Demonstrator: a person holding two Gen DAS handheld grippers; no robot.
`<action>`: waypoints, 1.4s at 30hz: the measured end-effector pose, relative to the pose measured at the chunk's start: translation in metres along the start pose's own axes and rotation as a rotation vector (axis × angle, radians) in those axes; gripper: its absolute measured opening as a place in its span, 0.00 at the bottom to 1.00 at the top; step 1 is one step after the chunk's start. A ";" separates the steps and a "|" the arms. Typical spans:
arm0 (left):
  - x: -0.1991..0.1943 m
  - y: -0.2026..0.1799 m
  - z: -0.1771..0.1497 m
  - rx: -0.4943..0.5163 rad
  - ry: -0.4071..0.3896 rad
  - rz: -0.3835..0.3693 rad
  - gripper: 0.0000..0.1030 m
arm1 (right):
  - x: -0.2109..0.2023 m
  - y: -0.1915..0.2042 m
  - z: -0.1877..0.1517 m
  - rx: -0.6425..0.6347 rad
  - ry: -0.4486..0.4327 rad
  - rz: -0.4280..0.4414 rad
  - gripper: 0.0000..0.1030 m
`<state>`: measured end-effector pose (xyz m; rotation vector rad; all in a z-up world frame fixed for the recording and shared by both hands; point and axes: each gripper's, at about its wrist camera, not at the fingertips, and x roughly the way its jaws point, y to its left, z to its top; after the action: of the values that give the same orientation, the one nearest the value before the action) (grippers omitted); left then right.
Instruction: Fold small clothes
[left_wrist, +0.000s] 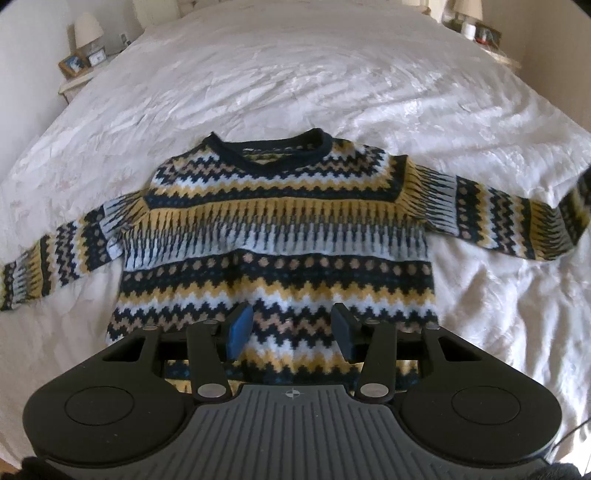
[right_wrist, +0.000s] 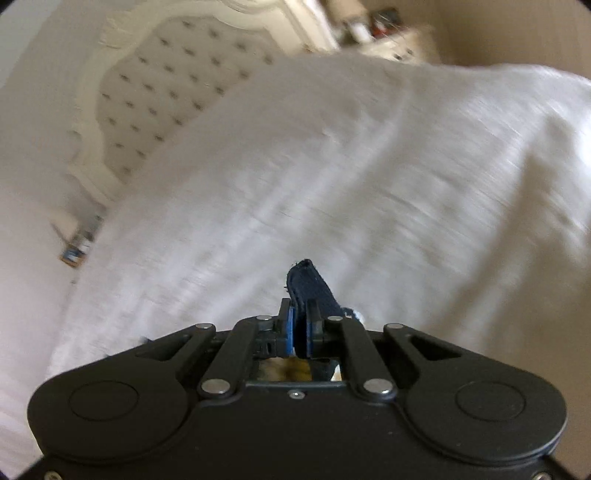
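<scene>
Sweater (left_wrist: 273, 240) flat on bed (left_wrist: 295, 74), neckline away, sleeves spread sideways

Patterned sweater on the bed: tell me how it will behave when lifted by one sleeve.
The patterned sweater looks like soft knit lying limp on the white bedspread, so it will probably droop and drag. The sleeve cuff pinched in the right hand-held gripper already bends over. Fuzzy yarn likely grips rather than slips.

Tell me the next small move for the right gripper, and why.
Probably carry the cuff inward and lay that sleeve across the chest. The right gripper is shut on the dark sleeve cuff, lifted off the bed, while the sweater lies flat and the left gripper is open, holding nothing.
</scene>
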<state>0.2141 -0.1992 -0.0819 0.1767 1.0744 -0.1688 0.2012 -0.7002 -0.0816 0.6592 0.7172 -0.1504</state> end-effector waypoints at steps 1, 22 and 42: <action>0.001 0.008 -0.001 -0.006 -0.001 -0.008 0.44 | -0.001 0.016 0.003 -0.013 -0.010 0.018 0.11; 0.029 0.212 -0.009 0.008 -0.009 0.015 0.44 | 0.190 0.383 -0.118 -0.162 0.194 0.354 0.11; 0.061 0.253 0.016 -0.006 0.009 -0.020 0.44 | 0.267 0.455 -0.231 -0.253 0.383 0.379 0.63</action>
<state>0.3126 0.0407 -0.1130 0.1611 1.0856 -0.1826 0.4299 -0.1764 -0.1548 0.5736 0.9442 0.4205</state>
